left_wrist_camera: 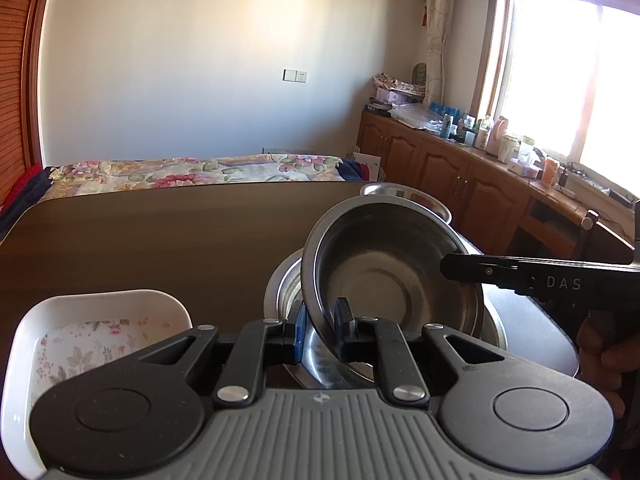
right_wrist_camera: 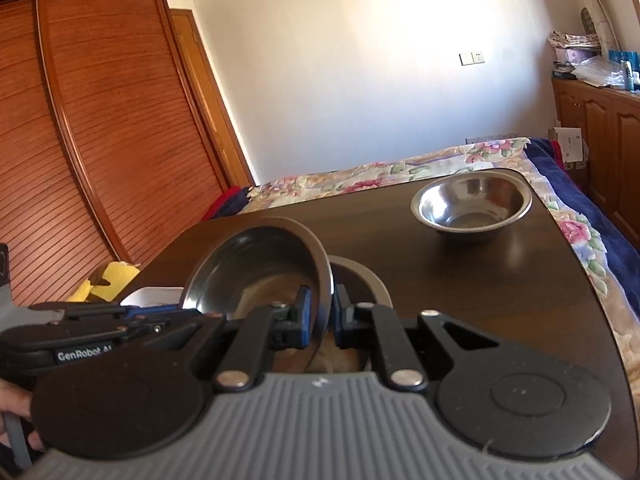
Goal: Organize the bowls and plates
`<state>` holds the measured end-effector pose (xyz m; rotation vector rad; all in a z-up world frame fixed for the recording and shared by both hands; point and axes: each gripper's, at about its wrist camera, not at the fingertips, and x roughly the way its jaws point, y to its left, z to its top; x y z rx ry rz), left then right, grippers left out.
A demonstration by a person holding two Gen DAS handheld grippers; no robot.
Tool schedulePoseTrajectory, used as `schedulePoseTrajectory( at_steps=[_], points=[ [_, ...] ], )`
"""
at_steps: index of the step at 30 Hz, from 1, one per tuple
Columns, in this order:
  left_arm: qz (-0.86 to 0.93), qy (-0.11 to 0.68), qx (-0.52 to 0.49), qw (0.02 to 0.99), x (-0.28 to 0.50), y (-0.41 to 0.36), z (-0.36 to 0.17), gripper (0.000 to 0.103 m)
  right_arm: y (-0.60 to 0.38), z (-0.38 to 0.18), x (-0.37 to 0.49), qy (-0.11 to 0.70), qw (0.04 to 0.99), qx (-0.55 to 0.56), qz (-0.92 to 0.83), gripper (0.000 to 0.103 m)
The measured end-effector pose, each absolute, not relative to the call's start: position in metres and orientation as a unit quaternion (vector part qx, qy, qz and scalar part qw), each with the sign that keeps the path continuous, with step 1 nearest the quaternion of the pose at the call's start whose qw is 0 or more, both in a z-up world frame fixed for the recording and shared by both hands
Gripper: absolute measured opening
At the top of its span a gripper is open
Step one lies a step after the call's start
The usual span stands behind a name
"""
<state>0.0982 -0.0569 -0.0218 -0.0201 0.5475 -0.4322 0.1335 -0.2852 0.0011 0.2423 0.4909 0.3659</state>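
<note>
Left wrist view: left gripper point(left_wrist_camera: 320, 330) clamped on near rim of tilted steel bowl point(left_wrist_camera: 384, 276), held above lower steel bowl point(left_wrist_camera: 286, 280). Right gripper point(left_wrist_camera: 452, 266) reaching in from right onto same bowl's far rim. White floral dish point(left_wrist_camera: 100, 320) just left of claw. Bare dark table point(left_wrist_camera: 160, 232) ahead, far edge clear.

Right wrist view: right gripper point(right_wrist_camera: 320, 312) pinching tilted steel bowl point(right_wrist_camera: 260, 268) rim between blue pads point(right_wrist_camera: 305, 316). Second steel bowl point(right_wrist_camera: 474, 204) ahead right, near table point(right_wrist_camera: 460, 280) corner; open tabletop between.
</note>
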Motion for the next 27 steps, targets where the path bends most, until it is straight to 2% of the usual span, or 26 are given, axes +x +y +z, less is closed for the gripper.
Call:
schedulePoseTrajectory(
  at_steps=[15, 27],
  points=[
    [-0.204, 0.272, 0.015, 0.94, 0.103, -0.063, -0.032, 0.016, -0.281, -0.014, 0.133, 0.224, 0.96, 0.1, 0.137, 0.009],
    [-0.192, 0.253, -0.007, 0.948, 0.093, -0.048, -0.024, 0.016, -0.262, -0.011, 0.134, 0.228, 0.965, 0.031, 0.125, 0.009]
  ],
)
